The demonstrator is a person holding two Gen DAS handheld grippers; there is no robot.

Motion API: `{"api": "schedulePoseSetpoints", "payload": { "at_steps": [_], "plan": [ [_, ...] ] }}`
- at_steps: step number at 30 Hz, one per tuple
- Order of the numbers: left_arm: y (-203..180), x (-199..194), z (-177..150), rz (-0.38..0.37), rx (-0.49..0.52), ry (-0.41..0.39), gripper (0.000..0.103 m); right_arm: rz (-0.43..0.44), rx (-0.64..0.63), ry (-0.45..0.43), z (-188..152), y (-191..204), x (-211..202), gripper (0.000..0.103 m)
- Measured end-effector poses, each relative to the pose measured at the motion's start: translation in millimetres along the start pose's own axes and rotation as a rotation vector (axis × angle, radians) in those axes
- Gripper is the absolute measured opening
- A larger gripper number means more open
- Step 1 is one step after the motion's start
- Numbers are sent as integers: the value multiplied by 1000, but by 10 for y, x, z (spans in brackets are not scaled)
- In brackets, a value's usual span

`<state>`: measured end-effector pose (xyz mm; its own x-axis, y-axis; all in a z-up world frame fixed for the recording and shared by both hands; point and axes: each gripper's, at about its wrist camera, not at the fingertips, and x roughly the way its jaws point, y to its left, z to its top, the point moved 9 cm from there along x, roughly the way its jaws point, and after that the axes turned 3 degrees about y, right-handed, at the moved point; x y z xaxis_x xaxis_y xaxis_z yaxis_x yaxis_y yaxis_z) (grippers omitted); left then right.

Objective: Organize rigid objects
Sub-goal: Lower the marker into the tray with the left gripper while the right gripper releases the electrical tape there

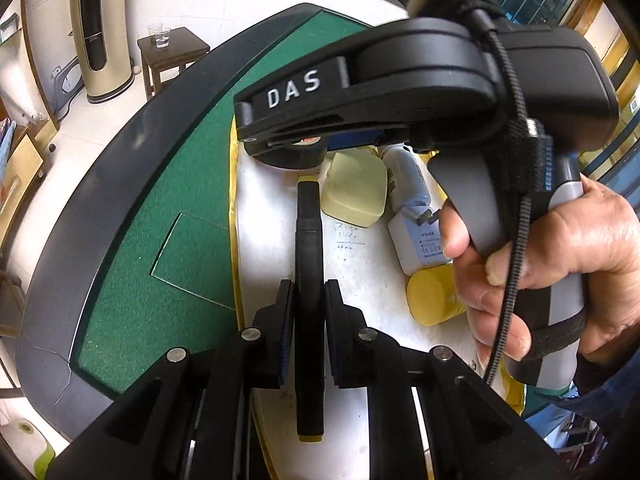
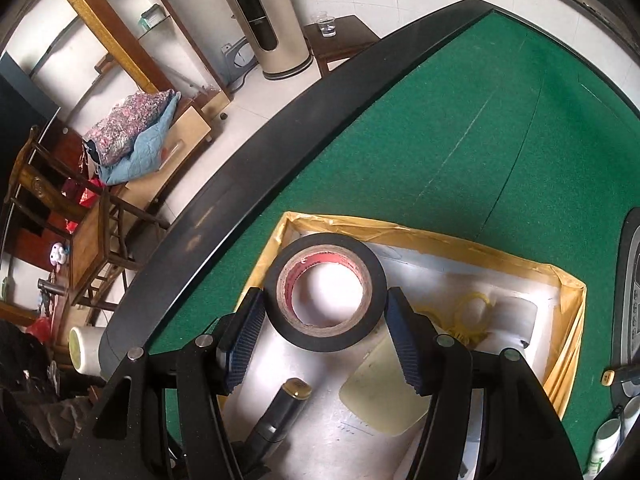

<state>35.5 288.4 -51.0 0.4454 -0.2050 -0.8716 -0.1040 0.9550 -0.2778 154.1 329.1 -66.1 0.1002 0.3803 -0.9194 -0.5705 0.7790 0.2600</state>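
My left gripper (image 1: 309, 300) is shut on a black pen-like cylinder (image 1: 309, 248) with yellow ends, held over a white foam tray (image 1: 272, 200) edged with yellow tape. My right gripper (image 2: 326, 316) is shut on a roll of black tape (image 2: 326, 296) with a red core, held above the far left corner of the same tray (image 2: 440, 268). In the left wrist view the right gripper (image 1: 288, 148) hangs across the top with the tape roll (image 1: 294, 156) under it. The black cylinder (image 2: 280, 416) also shows in the right wrist view.
In the tray lie a pale yellow block (image 1: 354, 192), a white bottle (image 1: 408, 176), a white charger plug (image 1: 416, 240) and a yellow cylinder (image 1: 434, 296). The tray sits on a green felt table (image 1: 192, 216) with a dark rim (image 2: 240, 184). A control panel (image 2: 632, 292) is at the right.
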Motion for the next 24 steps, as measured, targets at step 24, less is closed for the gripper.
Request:
{"api": "schedulePoseSetpoints", "payload": {
  "at_steps": [24],
  "plan": [
    [-286, -196, -86, -19, -50, -46, 38, 169, 105, -145, -377, -80, -839, 58]
  ]
}}
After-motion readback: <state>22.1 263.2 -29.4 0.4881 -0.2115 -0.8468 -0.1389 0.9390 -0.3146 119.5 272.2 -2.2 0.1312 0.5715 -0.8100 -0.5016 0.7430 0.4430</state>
